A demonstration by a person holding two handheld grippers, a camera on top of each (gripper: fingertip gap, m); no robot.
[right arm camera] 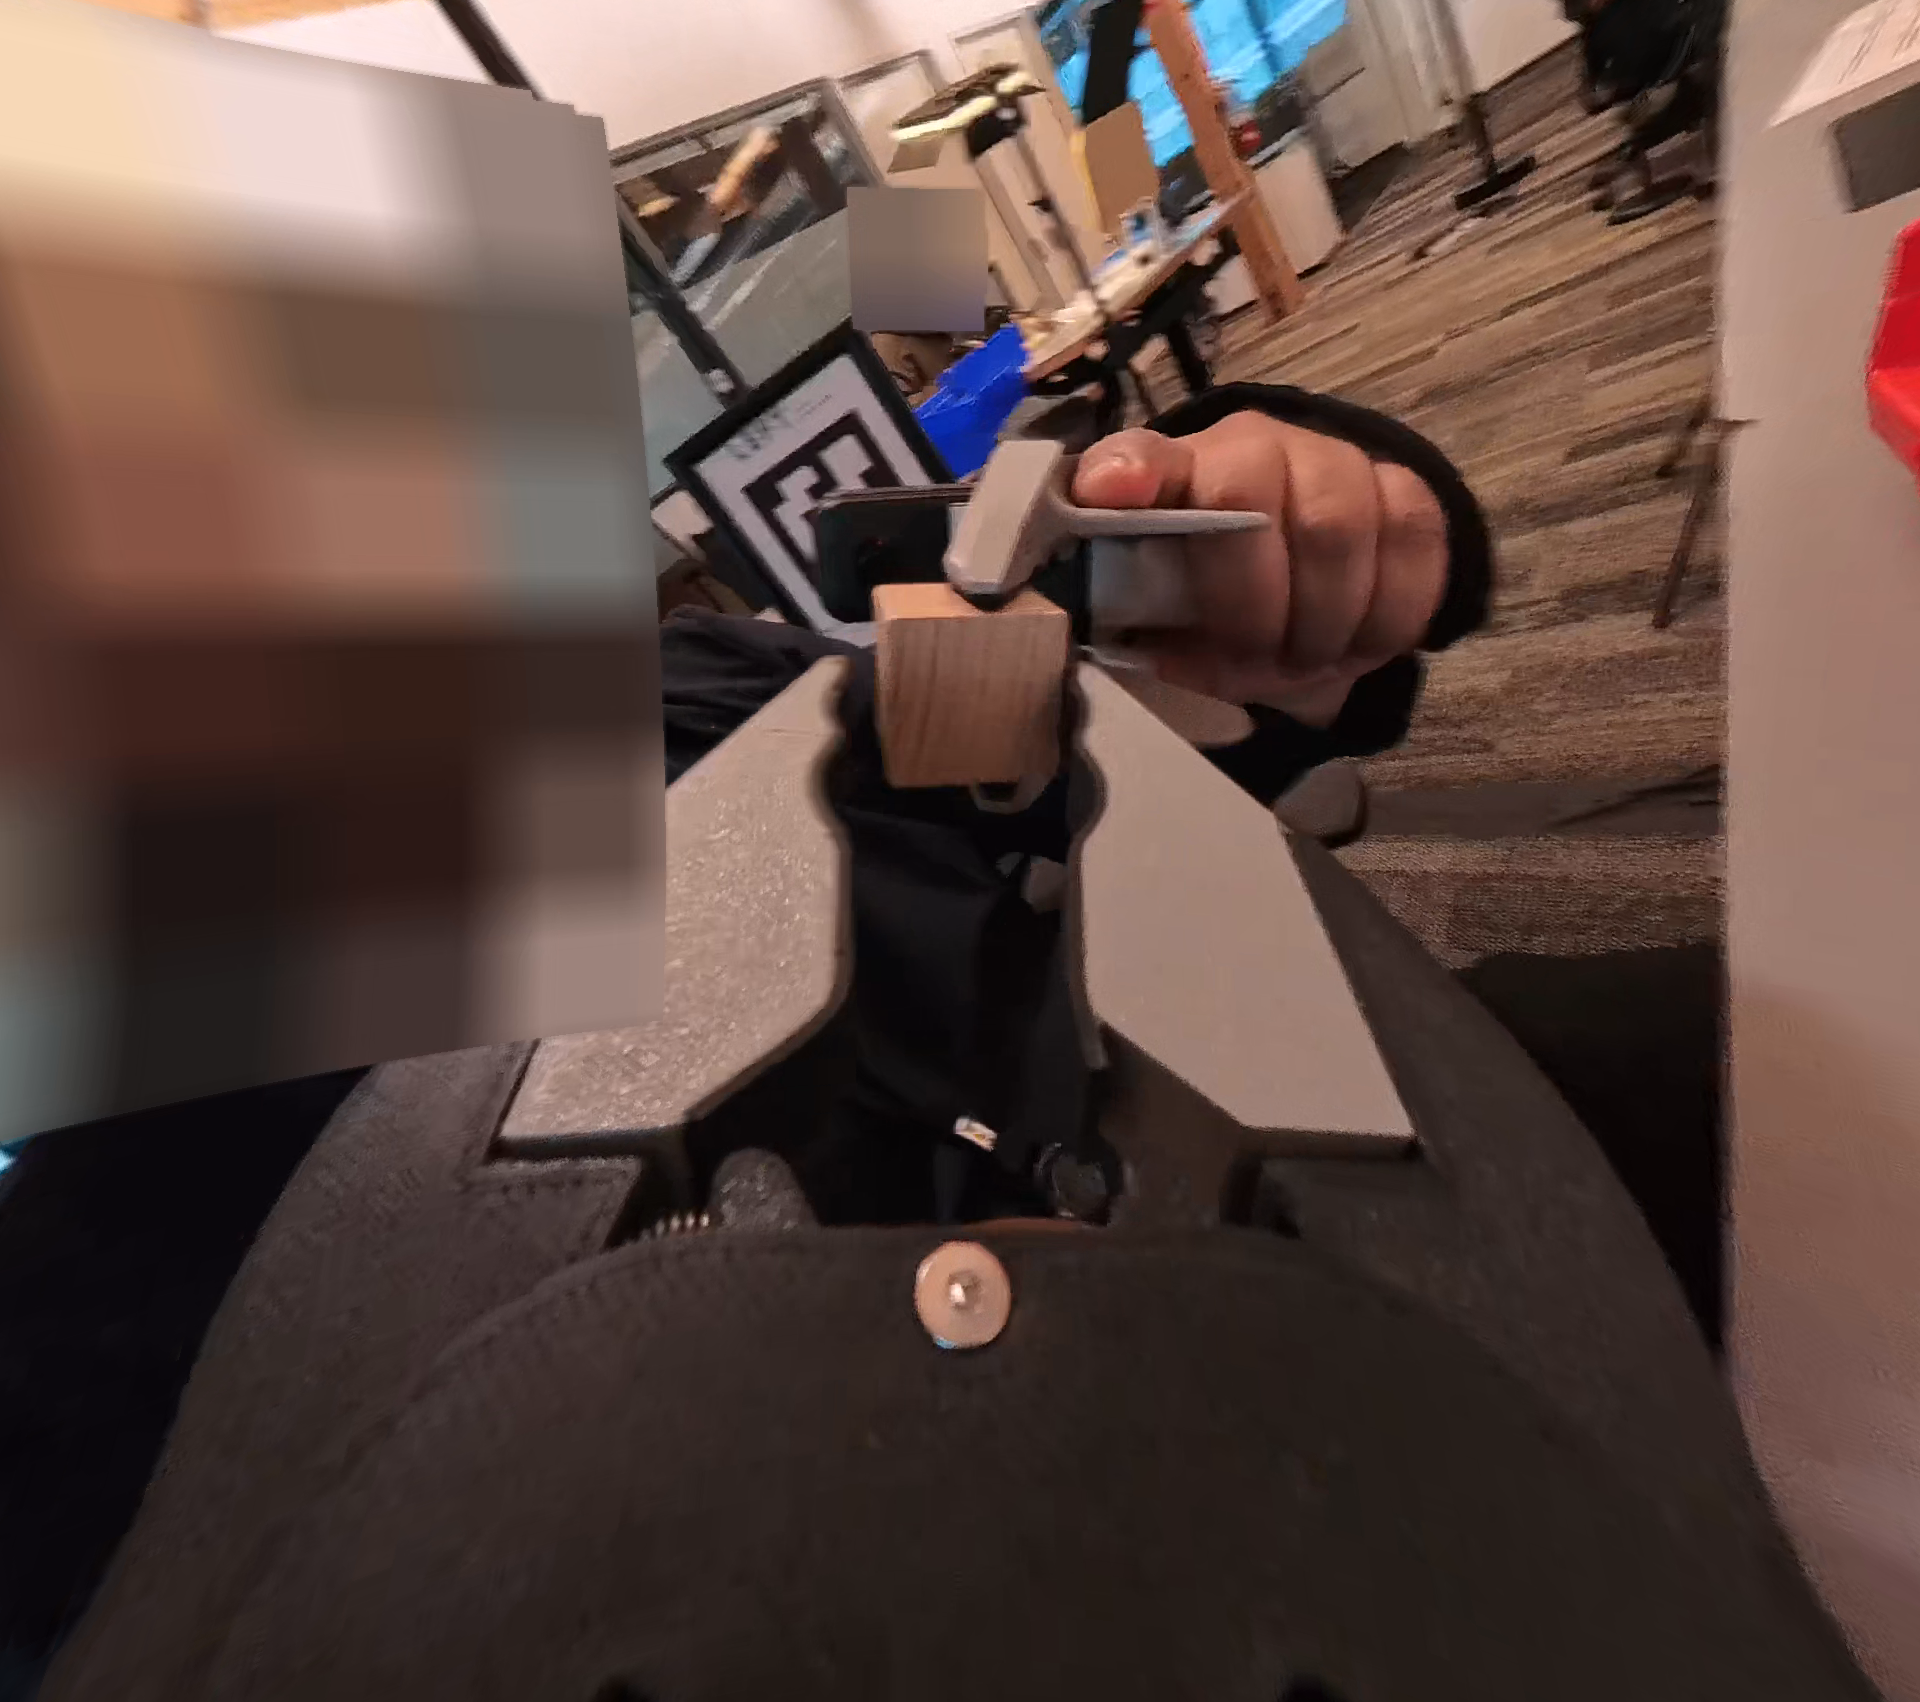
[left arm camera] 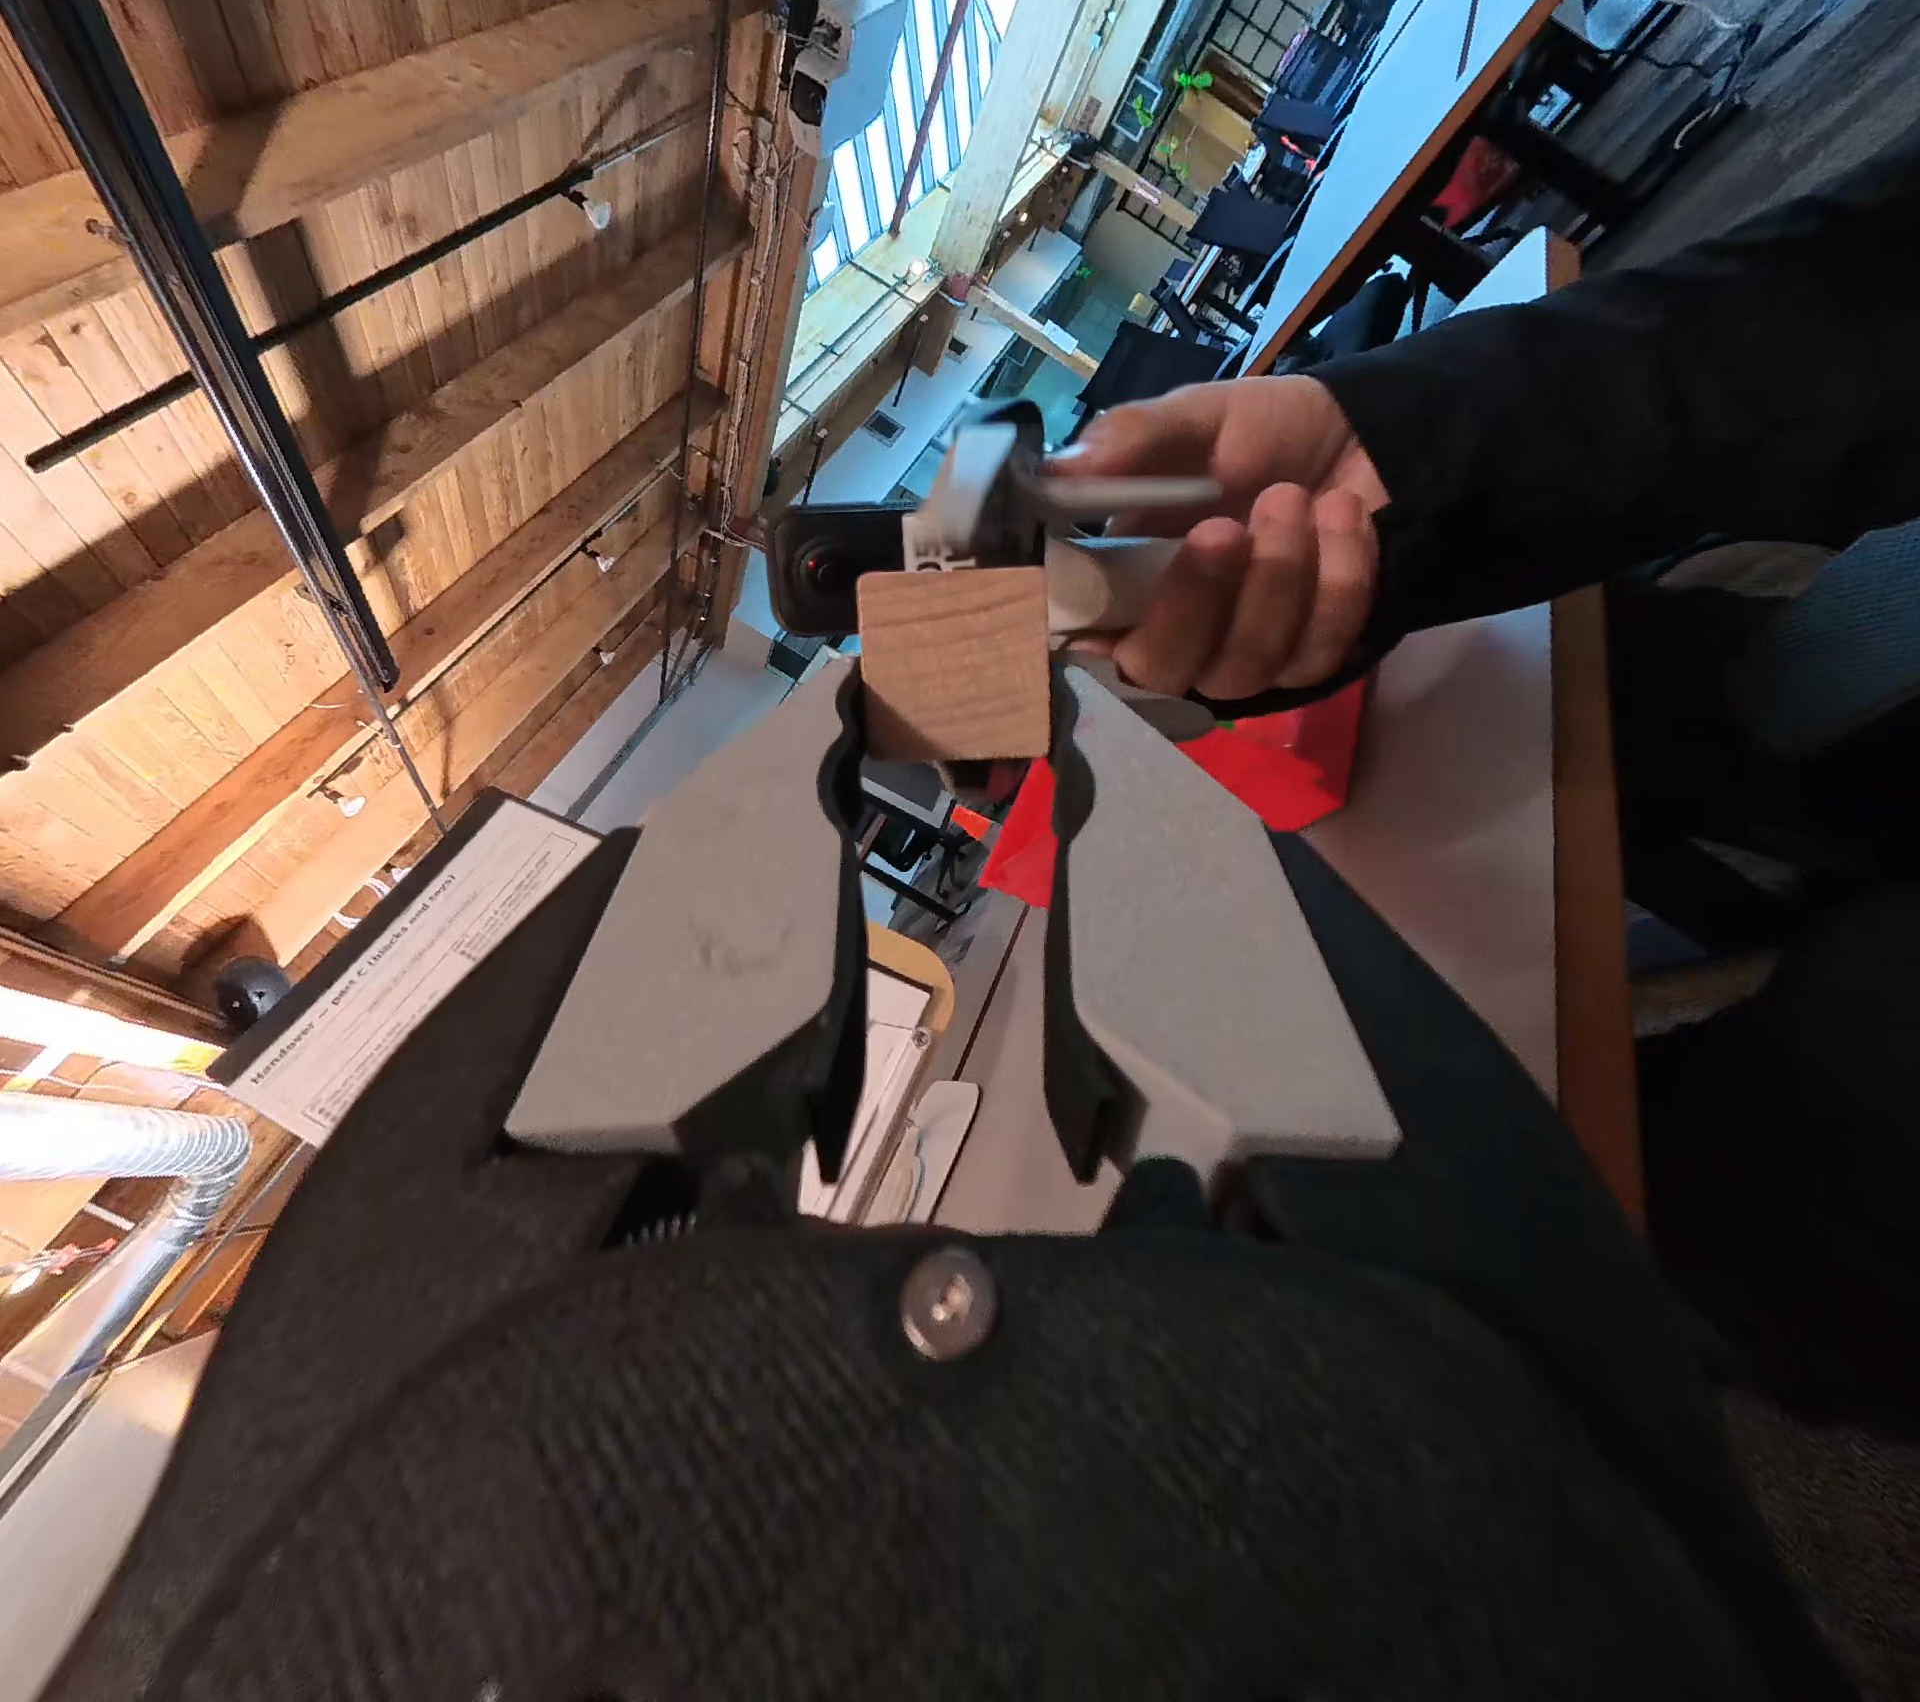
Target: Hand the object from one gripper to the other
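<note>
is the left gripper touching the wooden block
Touching: the left wrist view shows the left gripper with both fingers pressed against the wooden block.

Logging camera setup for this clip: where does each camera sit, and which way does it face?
Left wrist view: sits on the left gripper, looking along its fingers, tilted toward wooden ceiling and windows; shows the right hand holding the right gripper.
Right wrist view: sits on the right gripper, facing the carpeted room; shows the left hand holding the left gripper.
Shared: the wooden block, between both grippers' fingers, so the cameras face each other.
</note>
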